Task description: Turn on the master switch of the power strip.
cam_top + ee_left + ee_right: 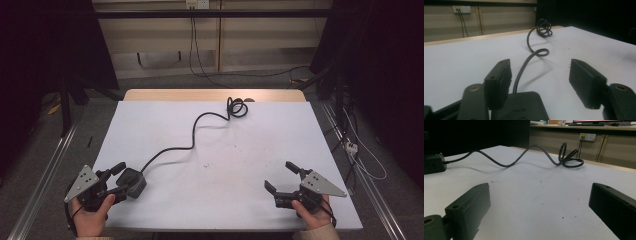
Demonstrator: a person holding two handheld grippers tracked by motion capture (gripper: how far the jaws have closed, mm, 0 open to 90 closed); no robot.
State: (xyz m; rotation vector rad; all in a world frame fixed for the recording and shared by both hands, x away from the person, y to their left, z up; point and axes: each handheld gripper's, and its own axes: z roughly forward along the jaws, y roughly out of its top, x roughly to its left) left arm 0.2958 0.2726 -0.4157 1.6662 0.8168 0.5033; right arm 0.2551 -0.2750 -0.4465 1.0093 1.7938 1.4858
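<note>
A black power box point(134, 182) lies at the near left of the white table mat point(240, 150). Its black cable point(172, 148) snakes toward the far edge and ends in a coil point(237, 107). My left gripper point(121, 178) is open, and the near end of the box point(524, 106) lies low between its jaws, close to the left one. The cable point(524, 67) runs away from the box to the coil point(544, 28). My right gripper point(280, 176) stands open at the near right with nothing between its jaws point(541, 202). From there the box point(432, 162) is far left.
The wooden table edge point(210, 94) runs along the far side beyond the mat. Wall sockets point(461, 9) and hanging cables sit behind the table. A white power strip point(351, 146) lies on the floor to the right. Metal rails flank both sides of the table.
</note>
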